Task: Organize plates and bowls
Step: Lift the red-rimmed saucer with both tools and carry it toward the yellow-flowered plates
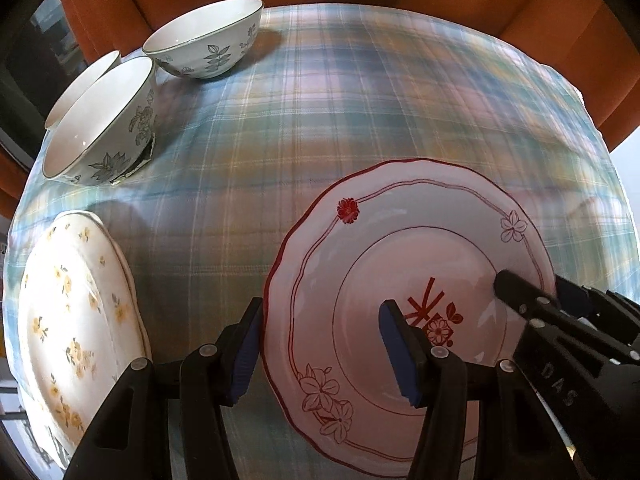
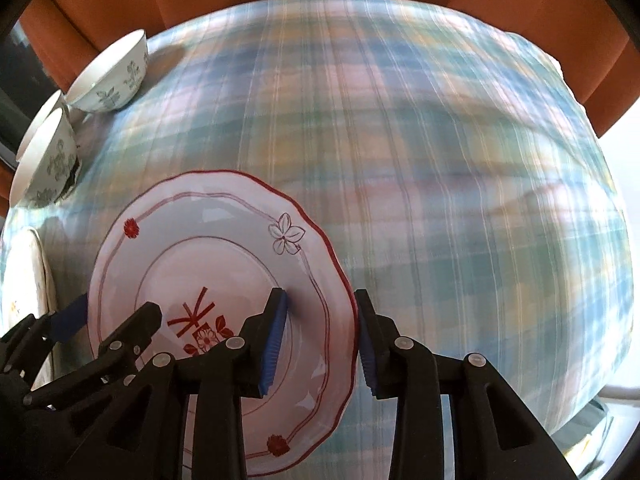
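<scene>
In the left wrist view, my left gripper (image 1: 324, 346) straddles the left rim of the red-patterned plate (image 1: 400, 264); its jaws stand wider than the rim, and I cannot tell if the pads press on it. The yellow-flowered plate (image 1: 76, 312) lies just left of this gripper, the bowls (image 1: 160, 92) further ahead-left. In the right wrist view, my right gripper (image 2: 320, 340) straddles the opposite rim, pads apart from it, so open. Both grippers point steeply down at the tablecloth (image 2: 460, 200).
</scene>
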Demonstrator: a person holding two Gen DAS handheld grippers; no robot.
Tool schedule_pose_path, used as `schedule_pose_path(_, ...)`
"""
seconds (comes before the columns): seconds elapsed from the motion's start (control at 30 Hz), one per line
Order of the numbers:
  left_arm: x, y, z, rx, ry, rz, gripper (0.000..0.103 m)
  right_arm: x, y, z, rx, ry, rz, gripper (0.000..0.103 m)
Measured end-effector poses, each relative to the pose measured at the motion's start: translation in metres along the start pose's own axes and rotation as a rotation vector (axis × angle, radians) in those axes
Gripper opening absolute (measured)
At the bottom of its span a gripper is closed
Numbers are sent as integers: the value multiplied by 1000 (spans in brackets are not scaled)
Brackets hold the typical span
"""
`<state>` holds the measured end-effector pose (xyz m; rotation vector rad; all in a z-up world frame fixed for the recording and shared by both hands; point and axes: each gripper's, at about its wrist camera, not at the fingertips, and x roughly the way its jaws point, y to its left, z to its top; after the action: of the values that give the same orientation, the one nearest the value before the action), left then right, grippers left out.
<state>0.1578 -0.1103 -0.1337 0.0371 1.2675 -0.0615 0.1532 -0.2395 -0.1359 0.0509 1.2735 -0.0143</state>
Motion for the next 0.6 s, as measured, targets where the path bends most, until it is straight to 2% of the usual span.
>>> schedule_pose_path(0.2, 0, -5, 0, -31, -2, 33, 64, 8, 0, 1, -44, 32, 16, 43)
schedule_pose_path(0.33, 3, -7, 1, -59, 9, 68, 64, 6, 4, 5, -129, 27, -28, 46)
schedule_pose_path(0.47, 6, -8, 0, -87, 22, 106, 63, 10, 1, 9, -159, 36, 21, 46)
schedule_pose_path(0.53, 6, -8, 0, -102, 22, 118, 62, 10, 2, 10, -177, 40, 43, 41)
schedule_pose_path(0.6, 6, -7, 1, -118, 27, 122, 61, 10, 4, 10, -190, 35, 35, 42)
